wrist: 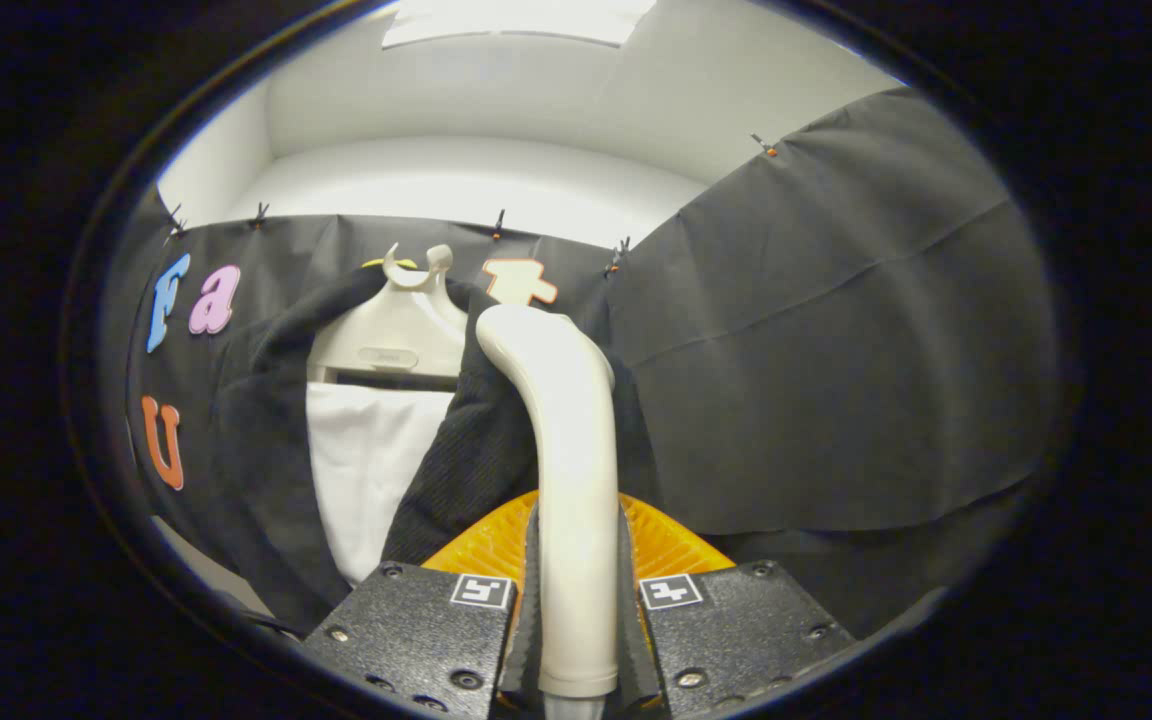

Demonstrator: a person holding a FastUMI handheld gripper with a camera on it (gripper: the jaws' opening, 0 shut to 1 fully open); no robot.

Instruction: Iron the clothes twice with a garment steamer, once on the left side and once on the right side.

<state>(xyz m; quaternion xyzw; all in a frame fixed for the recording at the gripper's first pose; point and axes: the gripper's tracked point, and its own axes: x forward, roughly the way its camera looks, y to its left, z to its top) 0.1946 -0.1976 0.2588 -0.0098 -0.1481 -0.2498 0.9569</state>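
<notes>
The gripper (576,610) clamps both fingers on the steamer (566,450), whose long axis runs straight ahead toward twelve o'clock, head bent to eleven against the dark jacket (266,450) hung over a white shirt (371,470) on a hanger (396,335).

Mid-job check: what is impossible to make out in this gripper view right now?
- Steamer head face: turned toward the dark jacket, hidden behind its own handle, so contact is unclear.
- Jacket's right side: covered by the steamer.
- Steamer's base: cut off below the claw, which is shut on it.
- Steam: none discernible.
</notes>
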